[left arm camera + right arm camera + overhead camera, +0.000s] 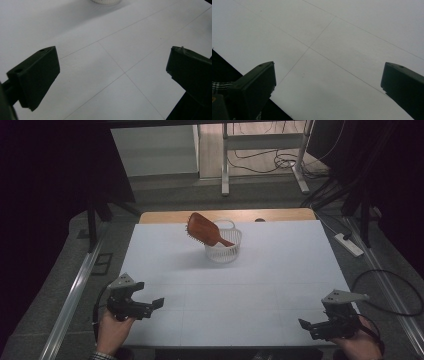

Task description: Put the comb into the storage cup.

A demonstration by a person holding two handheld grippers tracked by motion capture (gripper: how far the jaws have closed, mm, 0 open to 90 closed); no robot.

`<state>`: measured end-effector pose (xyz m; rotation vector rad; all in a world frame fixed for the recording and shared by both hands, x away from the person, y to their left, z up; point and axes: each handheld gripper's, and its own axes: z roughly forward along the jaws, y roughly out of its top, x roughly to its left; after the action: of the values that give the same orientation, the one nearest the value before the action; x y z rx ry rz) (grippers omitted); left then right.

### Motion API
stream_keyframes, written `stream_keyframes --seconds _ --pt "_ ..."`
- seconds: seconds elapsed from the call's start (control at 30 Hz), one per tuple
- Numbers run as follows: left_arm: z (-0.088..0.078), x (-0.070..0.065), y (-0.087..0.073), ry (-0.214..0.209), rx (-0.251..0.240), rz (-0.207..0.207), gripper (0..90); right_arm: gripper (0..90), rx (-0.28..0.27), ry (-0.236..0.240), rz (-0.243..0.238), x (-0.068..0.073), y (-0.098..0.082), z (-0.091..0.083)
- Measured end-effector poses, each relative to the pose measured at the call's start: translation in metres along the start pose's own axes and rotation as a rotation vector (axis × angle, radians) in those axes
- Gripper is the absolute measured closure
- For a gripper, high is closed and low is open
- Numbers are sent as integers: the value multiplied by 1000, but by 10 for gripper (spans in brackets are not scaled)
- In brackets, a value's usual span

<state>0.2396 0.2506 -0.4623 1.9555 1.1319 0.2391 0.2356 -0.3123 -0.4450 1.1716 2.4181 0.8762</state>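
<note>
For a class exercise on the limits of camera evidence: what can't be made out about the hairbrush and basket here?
- Hairbrush handle end, high view: sunk in the basket, hidden by its wall.
- Brush bristles, high view: too small and dim.
- Basket, left gripper view: cut off by the top edge.
- Basket's inside bottom, high view: hidden by the brush and the wall.

**Around the white table**

I see a white table (pixel 280 285) crossed by thin grid lines (pixel 124 73), with a wooden strip (pixel 165 216) bare along its far edge. Beyond that edge stands a white desk frame (pixel 225 170), and loose cables (pixel 270 162) lie on the floor beneath it. A power strip (pixel 349 244) lies on the floor right of the table. A metal rail (pixel 75 292) runs along its left side. Black curtains (pixel 50 170) hang farther left.
</note>
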Motion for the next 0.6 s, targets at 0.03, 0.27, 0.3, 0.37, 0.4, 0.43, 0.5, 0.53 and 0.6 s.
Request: stream_keyframes --seconds 0.03,0.27,0.3,0.37,0.4,0.43,0.5,0.53,0.6 --pt "-1 0 -1 1 1 -1 0 1 -1 0 -1 0 0 0" --pt "-6 0 -8 6 1 -11 0 1 -1 -2 -1 0 0 0" --pt "-6 -1 -9 6 1 -13 0 1 -1 -2 -1 0 0 0" --pt "-6 -1 -9 6 3 -13 0 1 -1 -3 -1 0 0 0" --pt "-7 -1 -10 7 3 -13 0 1 -1 -3 -1 0 0 0" --pt "-7 -2 -11 7 4 -15 0 1 -1 -3 -1 0 0 0" --pt "-9 -2 -12 9 5 -12 0 1 -2 -3 -1 0 0 0" --pt "-9 -3 -13 10 5 -12 0 1 -1 -3 -1 0 0 0" --pt "-10 -3 -14 13 5 -10 0 1 -1 -4 -1 0 0 0"
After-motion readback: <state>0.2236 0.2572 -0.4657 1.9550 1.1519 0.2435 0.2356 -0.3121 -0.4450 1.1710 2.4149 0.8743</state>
